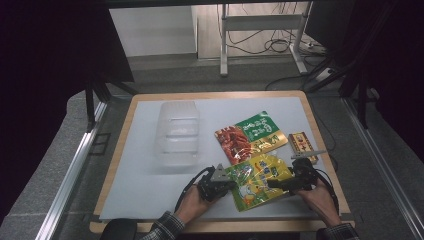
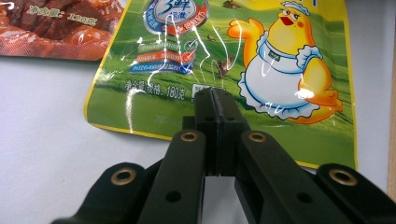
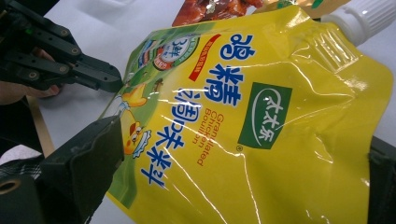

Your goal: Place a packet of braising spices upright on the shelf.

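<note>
White tabletop [image 1: 150, 180]: I'm seeing left gripper [image 2: 215, 100] clamping fully closed on the chicken bouillon pouch [image 1: 257, 180] edge; right gripper [image 3: 243, 163] is straddling it, jaws wide.

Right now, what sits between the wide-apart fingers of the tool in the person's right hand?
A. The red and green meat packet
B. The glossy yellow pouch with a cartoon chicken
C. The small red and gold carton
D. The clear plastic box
B: in the right gripper view the glossy yellow pouch lies between the two black fingers of the right gripper, which stand apart on either side of it.
</note>
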`<state>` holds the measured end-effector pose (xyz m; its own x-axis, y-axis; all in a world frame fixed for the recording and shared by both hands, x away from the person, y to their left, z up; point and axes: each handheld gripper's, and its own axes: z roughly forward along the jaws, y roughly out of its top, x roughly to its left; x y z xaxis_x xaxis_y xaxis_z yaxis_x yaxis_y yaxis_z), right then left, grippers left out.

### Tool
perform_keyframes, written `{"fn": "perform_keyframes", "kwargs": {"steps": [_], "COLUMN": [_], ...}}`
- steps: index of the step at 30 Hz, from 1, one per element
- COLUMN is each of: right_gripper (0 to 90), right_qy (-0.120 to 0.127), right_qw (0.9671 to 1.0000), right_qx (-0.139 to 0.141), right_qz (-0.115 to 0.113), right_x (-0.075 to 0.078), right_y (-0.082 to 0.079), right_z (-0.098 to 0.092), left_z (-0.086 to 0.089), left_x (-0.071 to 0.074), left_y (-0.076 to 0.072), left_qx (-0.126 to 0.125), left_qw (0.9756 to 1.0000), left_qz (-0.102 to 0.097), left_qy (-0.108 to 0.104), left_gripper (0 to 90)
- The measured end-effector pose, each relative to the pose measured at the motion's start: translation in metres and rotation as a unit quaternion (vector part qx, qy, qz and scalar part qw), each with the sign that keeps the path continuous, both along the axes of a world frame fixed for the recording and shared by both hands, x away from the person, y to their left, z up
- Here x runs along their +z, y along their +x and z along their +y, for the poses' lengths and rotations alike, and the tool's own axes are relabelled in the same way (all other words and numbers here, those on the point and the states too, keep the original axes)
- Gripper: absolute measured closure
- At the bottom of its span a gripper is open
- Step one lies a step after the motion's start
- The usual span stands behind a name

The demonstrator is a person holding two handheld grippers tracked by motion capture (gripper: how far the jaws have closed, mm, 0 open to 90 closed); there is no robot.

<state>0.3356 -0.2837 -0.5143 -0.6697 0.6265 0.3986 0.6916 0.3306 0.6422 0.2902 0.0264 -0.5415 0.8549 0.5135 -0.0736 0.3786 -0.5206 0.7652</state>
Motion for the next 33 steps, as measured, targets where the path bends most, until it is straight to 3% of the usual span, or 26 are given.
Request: {"fn": "perform_keyframes", "kwargs": {"steps": [4, 6, 7, 8, 9, 13, 15, 17, 21, 33], "right_gripper": [7.9, 18.7, 33.9, 33.9, 41.7, 64.0, 75.6, 81.3, 88.2, 88.7], "right_qy": [-0.002, -0.033, -0.063, -0.063, -0.07, -0.056, -0.063, -0.056, -0.04, 0.002], "right_qw": [1.0, 0.9993, 0.9972, 0.9972, 0.9965, 0.9973, 0.9965, 0.9968, 0.9972, 0.9974], "right_qx": [-0.005, -0.015, -0.024, -0.024, -0.03, -0.043, -0.046, -0.04, -0.038, -0.033], "right_qz": [0.005, -0.013, -0.031, -0.031, -0.034, -0.022, -0.031, -0.039, -0.051, -0.064], "right_x": [0.002, 0.005, 0.007, 0.007, 0.008, 0.01, 0.012, 0.015, 0.021, 0.034], "right_y": [0.0, -0.003, -0.005, -0.005, -0.005, -0.005, -0.007, -0.009, -0.012, -0.013], "right_z": [0.0, 0.001, 0.001, 0.001, 0.001, -0.006, -0.007, -0.006, -0.006, -0.005], "left_z": [0.0, 0.0, 0.0, 0.0, 0.0, 0.0, 0.0, 0.002, 0.004, 0.016], "left_x": [0.0, 0.0, 0.0, 0.0, 0.0, -0.001, 0.0, 0.001, 0.001, 0.011], "left_y": [0.0, 0.0, 0.0, 0.0, 0.0, 0.0, 0.0, 0.0, -0.003, -0.018], "left_qx": [0.0, 0.001, 0.001, 0.001, 0.002, 0.002, 0.001, -0.002, 0.007, 0.01], "left_qw": [1.0, 1.0, 1.0, 1.0, 1.0, 1.0, 1.0, 1.0, 0.9999, 0.9991], "left_qz": [0.001, 0.002, 0.002, 0.002, 0.002, 0.0, -0.002, -0.006, -0.007, -0.041], "left_qy": [-0.003, -0.004, -0.005, -0.005, -0.005, -0.005, -0.005, 0.004, -0.01, 0.003], "left_gripper": [90.0, 90.0, 90.0, 90.0, 90.0, 90.0, 90.0, 89.6, 80.5, 50.7]}}
